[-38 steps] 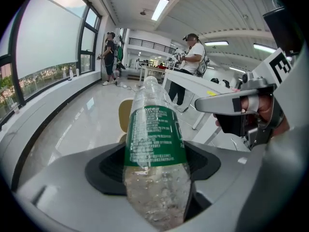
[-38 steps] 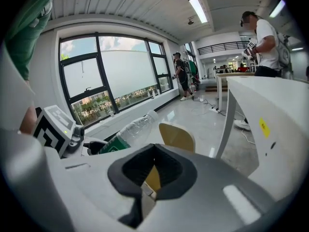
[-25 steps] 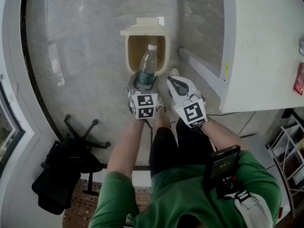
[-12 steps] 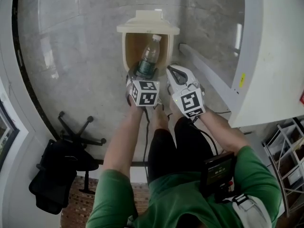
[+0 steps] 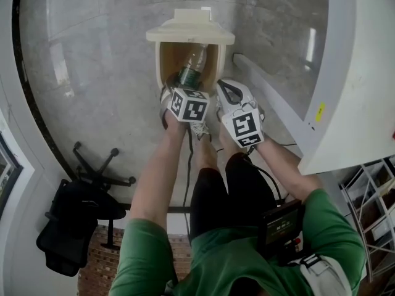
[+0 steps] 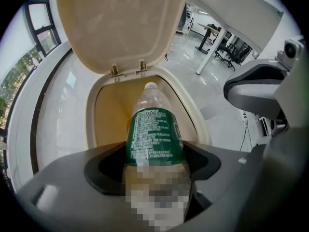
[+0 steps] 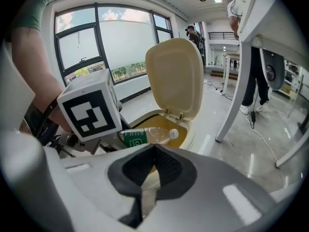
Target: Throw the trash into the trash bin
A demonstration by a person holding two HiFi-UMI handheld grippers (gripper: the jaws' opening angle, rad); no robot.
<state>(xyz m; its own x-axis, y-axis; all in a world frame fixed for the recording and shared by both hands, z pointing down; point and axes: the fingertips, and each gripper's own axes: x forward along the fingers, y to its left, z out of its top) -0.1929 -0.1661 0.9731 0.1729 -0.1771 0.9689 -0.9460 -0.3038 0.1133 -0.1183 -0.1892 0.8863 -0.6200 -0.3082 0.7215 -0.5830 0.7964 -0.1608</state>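
Clear plastic green-labelled water bottle [image 6: 154, 134], clamped in my left gripper's [image 5: 184, 86] jaws, points cap-first over the open cream plastic trash bin [image 5: 158, 63]; my right gripper [image 5: 229, 92] hovers just beside that bin, jaws together.

There is one trash bin [image 5: 159, 73], and it has one lid [image 5: 188, 32]. There is one bottle [image 5: 191, 66]. There are two claws, the left claw [image 5: 180, 86] and the right claw [image 5: 227, 92]. Each claw has one marker cube [image 5: 188, 103], so that makes two cubes. There is one black chair [image 5: 77, 224] and one white desk [image 5: 364, 73]. One person in green [image 5: 247, 258] is close, and two more people [image 7: 237, 1] stand far off.
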